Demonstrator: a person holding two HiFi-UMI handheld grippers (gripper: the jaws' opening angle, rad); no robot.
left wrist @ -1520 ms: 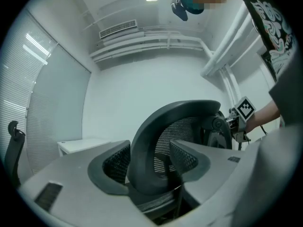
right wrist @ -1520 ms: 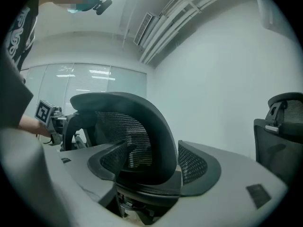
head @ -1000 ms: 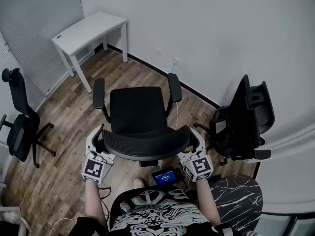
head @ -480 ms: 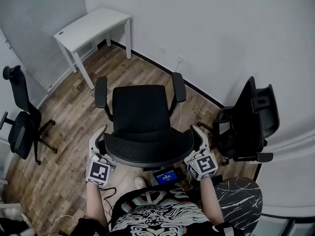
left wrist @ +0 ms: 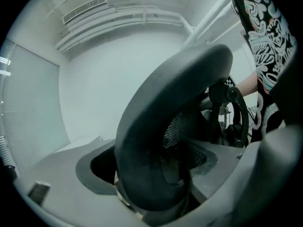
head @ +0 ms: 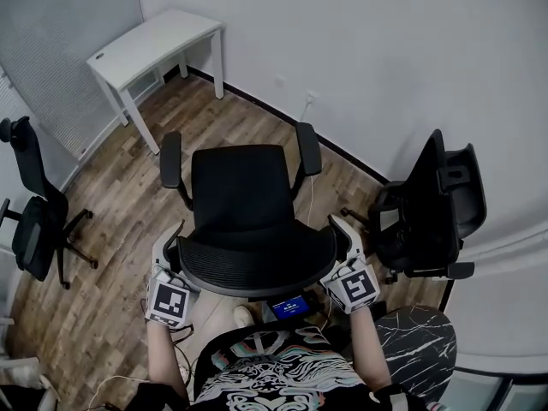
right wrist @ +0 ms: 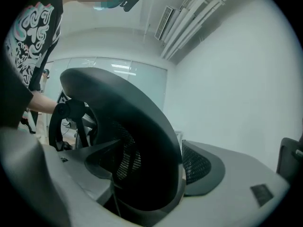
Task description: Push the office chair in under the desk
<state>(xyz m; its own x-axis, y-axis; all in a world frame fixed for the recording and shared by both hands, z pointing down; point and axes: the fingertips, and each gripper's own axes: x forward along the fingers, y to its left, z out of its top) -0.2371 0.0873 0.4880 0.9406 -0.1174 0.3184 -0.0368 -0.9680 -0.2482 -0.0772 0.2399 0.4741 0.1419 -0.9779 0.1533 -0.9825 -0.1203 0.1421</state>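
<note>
A black office chair (head: 239, 187) stands on the wood floor, its seat facing a white desk (head: 152, 44) at the far left corner. My left gripper (head: 172, 248) is shut on the left edge of the mesh backrest (head: 253, 262), and my right gripper (head: 339, 236) is shut on the right edge. In the left gripper view the backrest's thick black rim (left wrist: 156, 126) runs between the grey jaws of the left gripper (left wrist: 158, 188). The right gripper view shows the same rim (right wrist: 147, 141) held in the right gripper (right wrist: 151, 193).
A second black chair (head: 432, 210) stands against the wall on the right. A third chair (head: 32, 212) stands at the left. A small device with a blue screen (head: 288, 306) lies on the floor under the backrest. A dark marbled top (head: 413, 339) is at lower right.
Both grippers keep their hold on the backrest. The chair and the head view have shifted only slightly; the gap between chair and desk looks much the same.
</note>
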